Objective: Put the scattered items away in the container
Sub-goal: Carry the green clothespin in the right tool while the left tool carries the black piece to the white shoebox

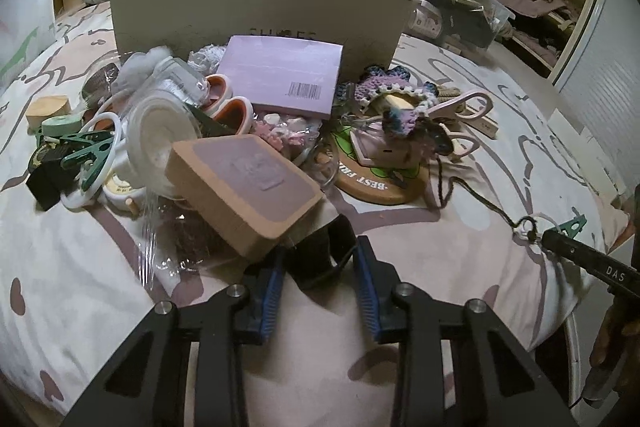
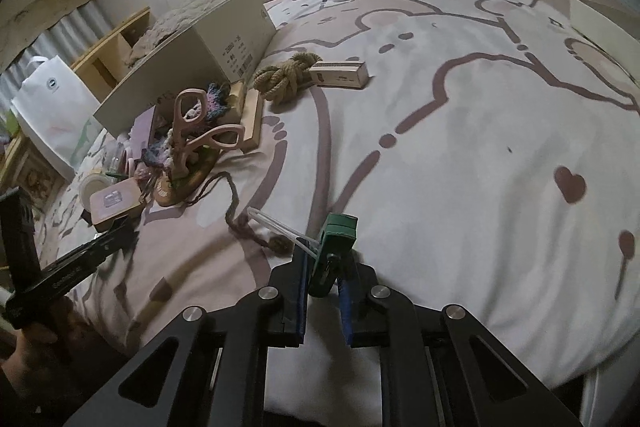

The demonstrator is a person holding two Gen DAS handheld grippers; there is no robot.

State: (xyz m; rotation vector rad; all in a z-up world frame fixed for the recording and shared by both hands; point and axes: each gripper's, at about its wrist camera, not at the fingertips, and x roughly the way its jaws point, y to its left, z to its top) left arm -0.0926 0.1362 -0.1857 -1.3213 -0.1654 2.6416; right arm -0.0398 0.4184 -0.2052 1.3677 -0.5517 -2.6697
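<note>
Right claw (image 2: 322,277) pinched on green clip (image 2: 335,247), white loop trailing left of it. Left claw (image 1: 320,259) clamped on small black object (image 1: 320,251) (identity unclear). Lift straight, carry to beige box (image 2: 192,67) ahead-left, avoiding yarn snags.

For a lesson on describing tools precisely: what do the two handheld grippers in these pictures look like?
Both match. The left gripper and right gripper each have two angular matte black finger arms with triangular cut-outs, round silver bolt heads at the joints, and ribbed blue pads on the inner faces. Seen from the left wrist view, the right gripper's black body carries white lettering. No sleeves or cables are clearly visible.
</note>
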